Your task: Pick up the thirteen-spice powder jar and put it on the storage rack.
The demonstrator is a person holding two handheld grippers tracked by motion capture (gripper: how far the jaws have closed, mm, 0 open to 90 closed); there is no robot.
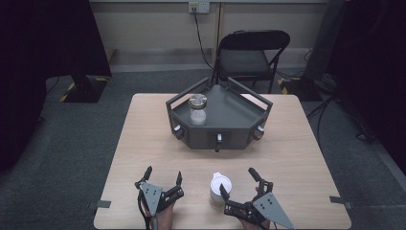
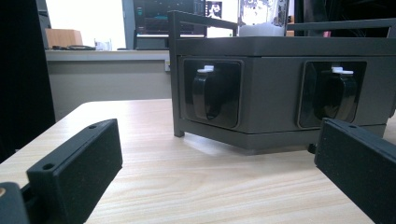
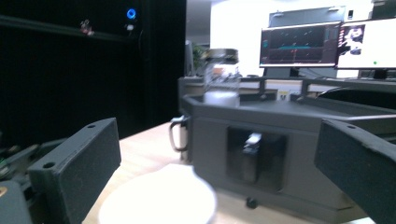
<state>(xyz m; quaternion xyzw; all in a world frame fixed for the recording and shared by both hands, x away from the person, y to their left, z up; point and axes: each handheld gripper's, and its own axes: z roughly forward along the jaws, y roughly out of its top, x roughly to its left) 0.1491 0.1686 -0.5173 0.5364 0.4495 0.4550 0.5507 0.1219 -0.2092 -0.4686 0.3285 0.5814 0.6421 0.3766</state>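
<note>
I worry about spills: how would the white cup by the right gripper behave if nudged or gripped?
The white cup stands upright and taller than wide, so a high nudge could tip it. It looks like a light, thin-walled cup, likely to slide or dent. The right gripper, jaws open, should probably close low and gently.

Black folding chair (image 1: 252, 56), grey carpet (image 1: 72, 139)

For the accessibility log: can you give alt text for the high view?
Two open hand-held grippers, left and right, rest at a wooden table's near edge, with a white cup between the right one's jaws. A dark tray farther back holds a lidded jar; a folding chair stands behind.
</note>
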